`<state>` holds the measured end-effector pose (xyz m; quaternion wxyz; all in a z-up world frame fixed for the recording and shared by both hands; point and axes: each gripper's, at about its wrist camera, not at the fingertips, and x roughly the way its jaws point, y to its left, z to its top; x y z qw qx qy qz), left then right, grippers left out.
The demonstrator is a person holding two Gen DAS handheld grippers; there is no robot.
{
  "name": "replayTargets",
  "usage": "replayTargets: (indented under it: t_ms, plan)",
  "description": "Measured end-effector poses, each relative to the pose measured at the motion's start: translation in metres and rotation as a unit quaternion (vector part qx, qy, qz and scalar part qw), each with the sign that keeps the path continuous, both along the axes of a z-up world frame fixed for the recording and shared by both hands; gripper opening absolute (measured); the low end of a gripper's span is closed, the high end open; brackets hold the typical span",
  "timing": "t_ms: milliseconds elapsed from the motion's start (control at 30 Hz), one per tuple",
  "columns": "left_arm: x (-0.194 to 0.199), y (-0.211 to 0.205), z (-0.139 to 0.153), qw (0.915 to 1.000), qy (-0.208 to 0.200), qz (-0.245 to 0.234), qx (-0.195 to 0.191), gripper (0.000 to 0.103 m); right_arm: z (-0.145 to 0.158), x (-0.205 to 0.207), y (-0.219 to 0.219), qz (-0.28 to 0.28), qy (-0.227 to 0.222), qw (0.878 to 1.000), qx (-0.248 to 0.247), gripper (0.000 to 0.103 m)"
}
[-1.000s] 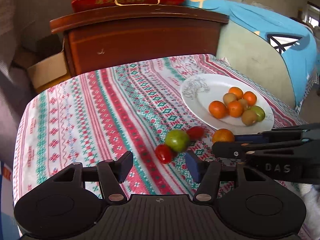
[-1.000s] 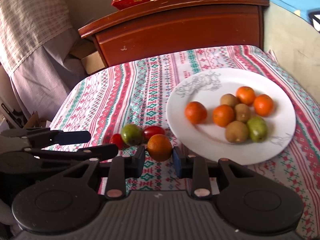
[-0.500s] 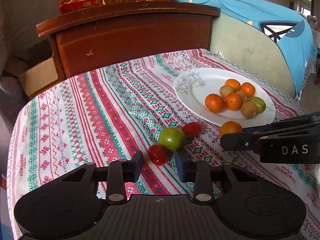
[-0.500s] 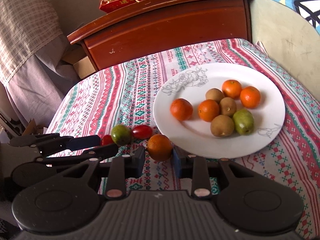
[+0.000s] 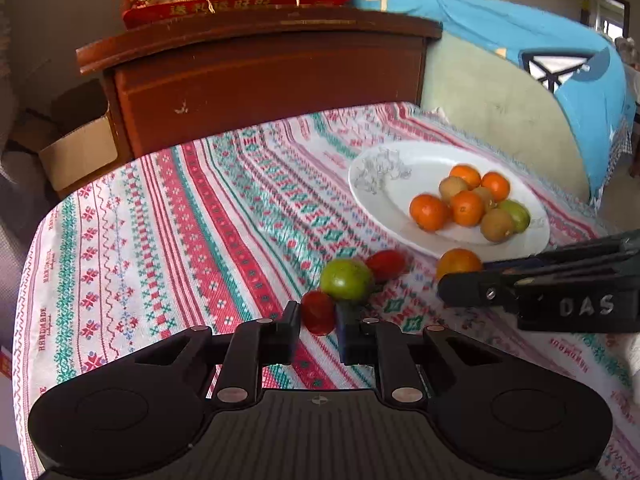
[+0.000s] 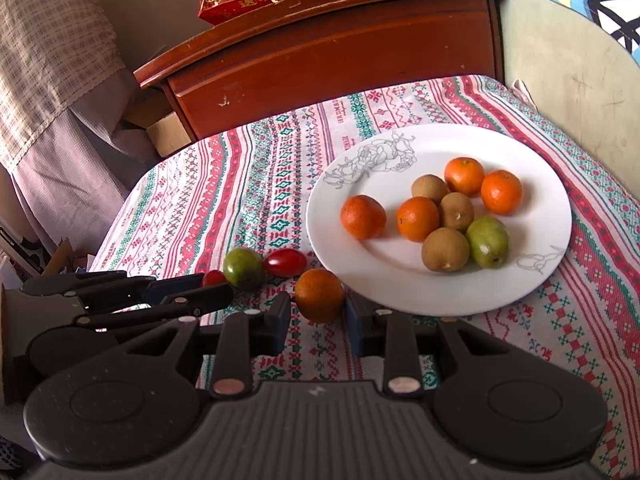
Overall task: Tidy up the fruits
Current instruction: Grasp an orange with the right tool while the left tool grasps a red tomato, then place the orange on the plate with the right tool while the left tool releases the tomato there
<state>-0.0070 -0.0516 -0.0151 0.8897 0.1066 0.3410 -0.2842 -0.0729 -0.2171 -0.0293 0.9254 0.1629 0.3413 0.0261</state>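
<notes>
1. The left tool (image 5: 318, 316) grips a small red tomato (image 5: 317, 312) between its fingers, low over the patterned tablecloth (image 5: 160, 220) on the table.
2. The right tool (image 6: 318, 312) is clamped on a loose orange (image 6: 319, 294), just beside the rim of the white plate (image 6: 540, 280).
3. A green fruit (image 6: 243, 268) and a second red tomato (image 6: 285, 263) lie touching between the tools.
4. The plate holds four oranges, three brown fruits and one green fruit.
</notes>
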Motion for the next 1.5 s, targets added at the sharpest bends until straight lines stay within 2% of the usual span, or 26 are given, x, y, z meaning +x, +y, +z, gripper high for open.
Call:
replayTargets:
  t_ms: [267,367,567,733,1133,1267,1300,1367,1500]
  plan:
    - [-0.001,-0.006,0.036,0.9984,-0.029,-0.003,-0.049,0.016,0.021,-0.001,-0.008,-0.011,-0.036,0.999,0.000,0.030]
    - [0.007,-0.015,0.045,0.9966,-0.024,-0.005,-0.079,0.016,0.032,0.003,-0.018,-0.024,-0.048,0.999,0.001,0.030]
    - [0.021,-0.037,0.046,0.9934,-0.009,-0.006,-0.114,0.016,0.043,0.016,-0.043,-0.053,-0.053,0.997,0.001,0.030]
    - [0.032,-0.052,0.038,0.9931,-0.001,-0.006,-0.117,0.016,0.047,0.033,-0.059,-0.053,-0.059,0.996,-0.026,0.030]
    - [0.054,-0.074,0.016,0.9912,0.033,0.000,-0.128,0.017,0.026,0.052,-0.075,-0.064,-0.028,0.998,-0.001,0.032]
    - [0.054,-0.073,0.017,0.9909,0.035,0.001,-0.130,0.021,0.028,0.050,-0.076,-0.069,-0.033,0.997,-0.002,0.032]
    - [0.054,-0.072,0.019,0.9909,0.035,0.005,-0.130,0.029,0.029,0.050,-0.076,-0.068,-0.034,0.997,-0.003,0.032]
    - [0.054,-0.069,0.023,0.9906,0.031,0.014,-0.132,0.035,0.030,0.049,-0.076,-0.070,-0.035,0.997,-0.004,0.033]
    - [0.056,-0.059,0.032,0.9892,0.036,0.036,-0.138,0.038,0.033,0.046,-0.075,-0.069,-0.038,0.997,-0.008,0.033]
